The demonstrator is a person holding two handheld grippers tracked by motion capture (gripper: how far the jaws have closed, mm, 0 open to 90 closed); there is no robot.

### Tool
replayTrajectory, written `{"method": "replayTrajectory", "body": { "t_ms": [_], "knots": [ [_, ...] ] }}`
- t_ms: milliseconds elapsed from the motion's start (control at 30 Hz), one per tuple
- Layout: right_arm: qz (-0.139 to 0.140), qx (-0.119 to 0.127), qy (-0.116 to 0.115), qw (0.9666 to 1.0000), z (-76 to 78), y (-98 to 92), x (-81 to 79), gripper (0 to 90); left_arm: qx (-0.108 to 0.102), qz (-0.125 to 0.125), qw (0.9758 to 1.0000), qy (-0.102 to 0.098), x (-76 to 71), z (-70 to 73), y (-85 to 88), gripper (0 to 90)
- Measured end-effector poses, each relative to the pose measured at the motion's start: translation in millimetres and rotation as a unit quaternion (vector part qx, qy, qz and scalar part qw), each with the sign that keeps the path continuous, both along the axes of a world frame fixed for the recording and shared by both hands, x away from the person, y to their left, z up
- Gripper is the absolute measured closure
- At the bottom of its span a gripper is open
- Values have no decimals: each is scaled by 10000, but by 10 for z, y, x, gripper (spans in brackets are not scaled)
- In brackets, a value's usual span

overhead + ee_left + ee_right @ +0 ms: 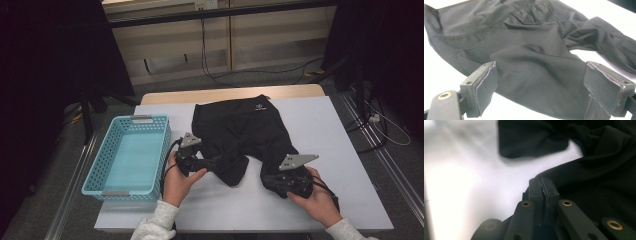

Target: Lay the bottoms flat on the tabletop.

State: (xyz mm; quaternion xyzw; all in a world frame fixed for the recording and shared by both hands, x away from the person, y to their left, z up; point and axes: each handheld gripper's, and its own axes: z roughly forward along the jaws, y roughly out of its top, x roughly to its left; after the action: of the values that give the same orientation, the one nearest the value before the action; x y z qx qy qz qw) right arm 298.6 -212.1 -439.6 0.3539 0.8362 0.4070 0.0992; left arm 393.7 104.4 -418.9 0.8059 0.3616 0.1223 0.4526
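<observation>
Two pale-sleeved forearms enter the high view at six o'clock, each hand carrying a black two-jaw gripper. At about seven o'clock of the white tabletop (345, 150), the left gripper (216, 161) points toward three o'clock with its jaws spread wide; its own view shows the fingers (482, 87) standing well apart with cloth lying between them, not pressed by either. At about five o'clock, the right gripper (270, 181) sits at the hem of one leg; in its own view the fingers (544, 195) are pressed together at the fabric's edge, though whether cloth is pinched between them cannot be told. Crumpled black fabric shorts (240, 130) with a small white logo lie at the table's centre, waistband toward twelve o'clock, legs toward six. A light-blue perforated plastic basket (157, 150) stands at nine o'clock, just beside the left gripper.
</observation>
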Motion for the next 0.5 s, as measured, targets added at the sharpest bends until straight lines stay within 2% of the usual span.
{"method": "replayTrajectory", "body": {
  "t_ms": [167, 200, 233, 267, 333, 400, 500],
  "knots": [
    [296, 51, 150, 9994, 1, -3, -166, 867, 30, -17, 10000, 1, -2, 7, -15, 126],
    [361, 60, 155, 9992, 2, 1, -188, 820, 49, -46, 10000, -12, 0, 6, -17, 126],
    [347, 63, 171, 9992, 0, 3, -197, 692, 39, -51, 10000, -2, 0, 5, -20, 127],
    [255, 21, 134, 9996, 5, 0, -197, 643, 18, -28, 10000, -5, -1, 0, -28, 127],
    [164, 46, 71, 9998, 28, -48, -171, 637, 21, -40, 10000, -1, -5, 0, -34, 126],
    [-154, 102, -48, 9998, 64, -139, -121, 584, 15, -53, 10000, -2, -11, 4, -38, 126],
    [-675, 106, -155, 9975, 98, -333, -5, 565, 42, -68, 10000, -7, -5, 5, -27, 126]
  ]
}}
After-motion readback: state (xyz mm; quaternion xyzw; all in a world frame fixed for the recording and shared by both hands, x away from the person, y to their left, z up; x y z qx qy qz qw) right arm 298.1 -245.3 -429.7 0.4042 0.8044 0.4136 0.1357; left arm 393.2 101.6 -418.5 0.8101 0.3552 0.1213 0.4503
